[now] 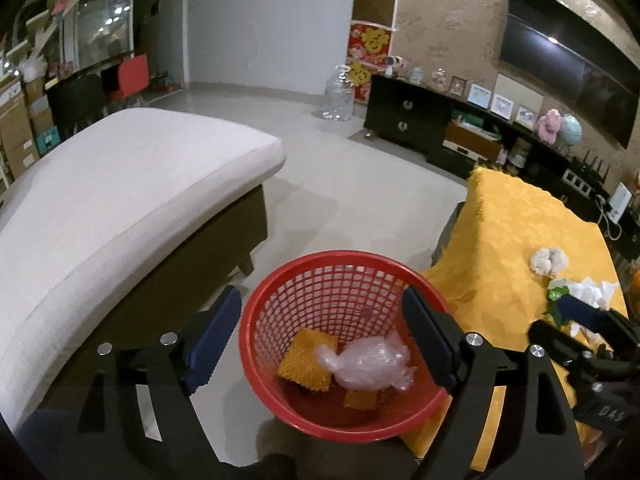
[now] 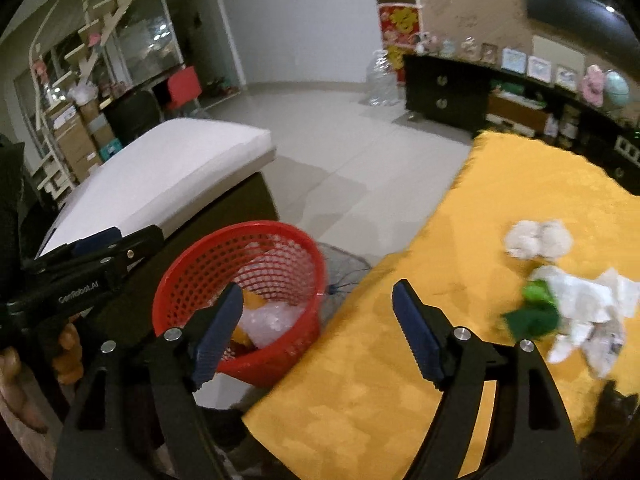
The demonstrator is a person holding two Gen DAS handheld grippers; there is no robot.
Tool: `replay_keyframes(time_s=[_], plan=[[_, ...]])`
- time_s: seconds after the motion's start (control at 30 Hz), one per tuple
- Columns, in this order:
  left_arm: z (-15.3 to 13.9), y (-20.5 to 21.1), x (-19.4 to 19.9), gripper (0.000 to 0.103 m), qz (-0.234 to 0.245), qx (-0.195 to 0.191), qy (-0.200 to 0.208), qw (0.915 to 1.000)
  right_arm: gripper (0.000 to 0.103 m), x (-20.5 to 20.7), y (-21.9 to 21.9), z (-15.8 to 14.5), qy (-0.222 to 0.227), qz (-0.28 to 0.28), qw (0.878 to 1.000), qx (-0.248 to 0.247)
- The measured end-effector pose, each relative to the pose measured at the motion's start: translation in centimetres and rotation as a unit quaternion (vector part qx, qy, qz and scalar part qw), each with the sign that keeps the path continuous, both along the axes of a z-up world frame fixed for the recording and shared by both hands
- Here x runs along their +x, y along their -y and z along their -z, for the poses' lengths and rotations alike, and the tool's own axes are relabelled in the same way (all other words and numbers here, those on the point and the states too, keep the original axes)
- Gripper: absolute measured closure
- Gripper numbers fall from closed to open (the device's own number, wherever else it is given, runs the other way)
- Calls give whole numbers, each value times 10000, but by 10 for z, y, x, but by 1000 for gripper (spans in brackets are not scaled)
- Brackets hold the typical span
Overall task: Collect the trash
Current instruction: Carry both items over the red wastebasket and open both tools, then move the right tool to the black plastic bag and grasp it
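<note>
Living room with pale tiled floor [image 1: 352, 184], white cushioned bench [image 1: 120, 200] at 9 o'clock in the left wrist view, dark TV cabinet [image 1: 408, 116] at 1 o'clock and wall-mounted screen [image 1: 568, 64] at 2 o'clock. Yellow tablecloth [image 2: 400, 380] covering a table across the 3 to 5 o'clock sector of the right wrist view. Red mesh basket [image 1: 340, 344] on the floor between bench and table, just beside the tablecloth edge, centred at 6 o'clock in the left wrist view and at 8 o'clock in the right. Inside the basket: crumpled clear plastic wrap [image 1: 368, 364] lying on yellow textured pieces [image 1: 308, 360]. Left gripper [image 1: 320, 344] above the basket mouth, jaws spread wide, nothing between the pads [image 1: 208, 344]. Right gripper [image 2: 316, 332] over the near table edge, jaws likewise spread wide and holding nothing; left pad toward the basket rim, right pad over the cloth. Remaining trash on the tablecloth at 3 o'clock in the right wrist view: white crumpled wad [image 2: 536, 240], below it a green wrapper [image 2: 532, 312] touching crumpled white paper [image 2: 592, 320]. Right wrist view blurred around this pile; finer detail not readable. Clear plastic water jug [image 1: 339, 96] on the floor at 12 o'clock, beside the cabinet.
</note>
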State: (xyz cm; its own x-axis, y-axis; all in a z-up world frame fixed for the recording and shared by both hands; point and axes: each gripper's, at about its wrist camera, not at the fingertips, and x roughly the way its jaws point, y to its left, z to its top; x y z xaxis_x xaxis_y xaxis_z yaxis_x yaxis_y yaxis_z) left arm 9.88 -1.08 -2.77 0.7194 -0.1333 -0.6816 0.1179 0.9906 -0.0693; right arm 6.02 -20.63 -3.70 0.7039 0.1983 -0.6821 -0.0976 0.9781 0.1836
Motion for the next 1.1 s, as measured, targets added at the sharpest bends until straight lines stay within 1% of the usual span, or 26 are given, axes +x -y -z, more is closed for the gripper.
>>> replay_keyframes(time_s=[0.1,0.2,0.3,0.47,0.57,0.73,0.87,0.97,1.0,1.1], plan=[[-2,10,-3,23,162,-2,34,9999,28,-14,19,-7,54,247,9996,-97],[-3,20,-6,23,284,14,57,9996,28,-35,47,-13,131,653,9976,-213],[-3,32,-10,23,452,19,72,9989,28,-60,81,-14,148,1141,9930,-281],[-1,60,-20,23,825,59,73,9965,26,-99,132,-4,50,2002,9781,-569],[0,77,-25,23,1054,80,61,9944,23,-121,162,7,-103,2454,9687,-361],[1,110,-34,21,1491,158,61,9887,21,-147,193,25,-291,3001,9531,-267],[6,135,-40,21,1796,264,12,9834,19,-159,212,37,-354,3194,9469,65],[12,148,-45,21,1948,376,-9,9801,14,-160,209,43,-404,3089,9501,132],[14,151,-45,21,1983,411,-21,9793,12,-158,209,46,-462,3056,9510,121],[17,159,-46,21,2044,454,-67,9778,12,-148,208,64,-786,2998,9506,156]])
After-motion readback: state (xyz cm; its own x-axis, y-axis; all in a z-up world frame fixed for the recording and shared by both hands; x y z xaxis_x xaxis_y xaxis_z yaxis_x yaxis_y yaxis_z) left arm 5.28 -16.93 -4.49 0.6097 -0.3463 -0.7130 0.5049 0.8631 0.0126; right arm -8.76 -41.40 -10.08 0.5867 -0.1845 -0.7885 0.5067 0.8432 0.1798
